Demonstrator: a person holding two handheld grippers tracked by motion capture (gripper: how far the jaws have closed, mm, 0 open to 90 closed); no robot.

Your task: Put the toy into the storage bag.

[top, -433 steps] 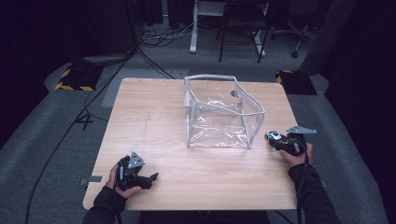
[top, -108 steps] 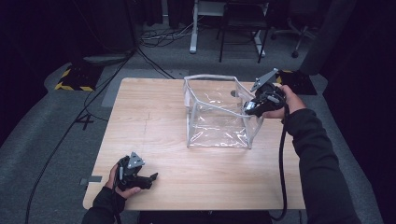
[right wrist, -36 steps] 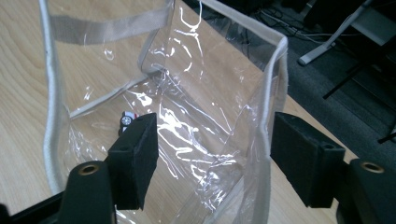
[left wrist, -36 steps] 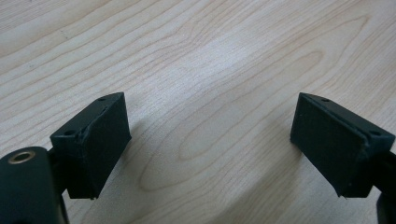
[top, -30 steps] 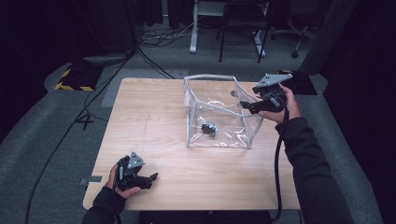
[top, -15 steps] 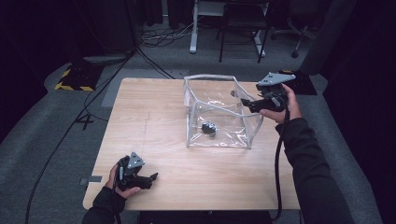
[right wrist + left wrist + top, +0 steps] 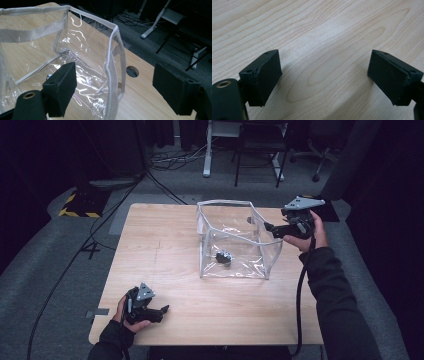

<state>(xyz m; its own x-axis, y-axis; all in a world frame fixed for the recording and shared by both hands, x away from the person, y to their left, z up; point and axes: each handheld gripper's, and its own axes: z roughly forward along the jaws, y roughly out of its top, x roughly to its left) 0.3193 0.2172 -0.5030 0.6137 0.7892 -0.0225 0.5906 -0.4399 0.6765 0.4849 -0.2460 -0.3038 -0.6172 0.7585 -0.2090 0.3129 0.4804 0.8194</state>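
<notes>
Working at the counter (image 7: 165, 245): clear bag (image 7: 235, 242) stands mid-counter w/ a small black part (image 7: 223, 257) on its floor. Our right gripper (image 7: 274, 227) hangs wide open, empty, over the bag's rim, prob. post-drop. Left gripper (image 7: 161, 311) rests open, empty, on the counter.

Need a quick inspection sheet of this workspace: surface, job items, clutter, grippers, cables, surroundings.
Surface: wooden table, round hole near far right corner.
Job's things: clear bag open and upright; small dark object on its floor.
Clutter: nothing seen.
Grippers: left gripper open, low over the near left of the table; right gripper open at the bag's right rim, jaws empty.
Cables: right gripper cable hangs along the sleeve; floor cables at left.
Surroundings: dark room, desk legs, chair behind.
</notes>
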